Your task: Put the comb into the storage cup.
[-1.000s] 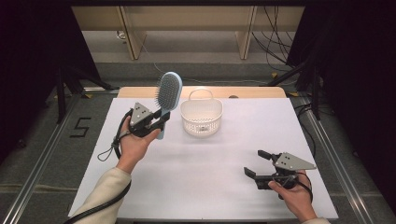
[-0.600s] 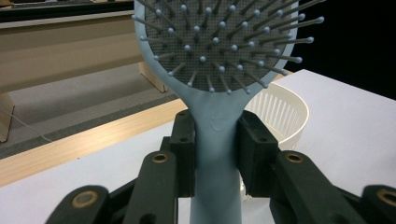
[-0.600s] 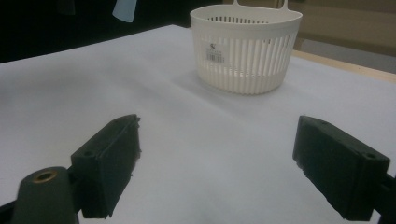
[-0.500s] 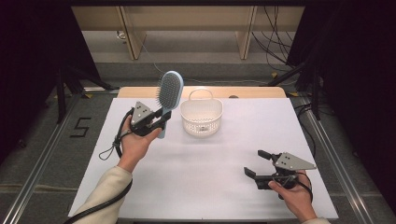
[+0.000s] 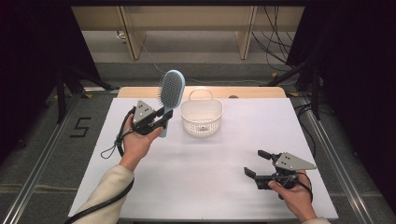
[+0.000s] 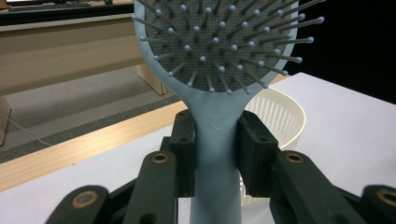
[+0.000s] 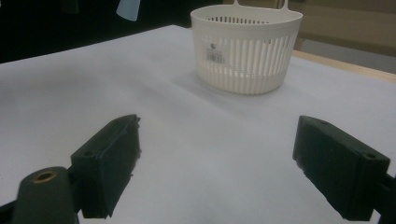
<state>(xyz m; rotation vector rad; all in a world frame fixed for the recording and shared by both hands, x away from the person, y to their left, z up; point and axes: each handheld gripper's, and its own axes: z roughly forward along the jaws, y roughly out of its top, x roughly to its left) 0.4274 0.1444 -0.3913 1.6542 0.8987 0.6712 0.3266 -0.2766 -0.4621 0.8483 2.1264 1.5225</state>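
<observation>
Left tool (image 5: 161, 119) clamped on hairbrush (image 5: 171, 91) handle, basket (image 5: 201, 117) at 3 o'clock; right tool (image 5: 256, 164) open, empty. Risk: top-heavy brush pivoting, slipping.

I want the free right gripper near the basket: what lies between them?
Nothing: in the right gripper view, bare white table runs from the open right gripper to the basket. The high view shows the same.

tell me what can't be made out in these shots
- Hairbrush: in the left gripper view its head top is cut off by the frame edge, and the handle end is hidden behind the jaws.
- Basket: small dark thing inside, too small to identify in the high view.
- Basket label: print too small, right gripper view.
</observation>
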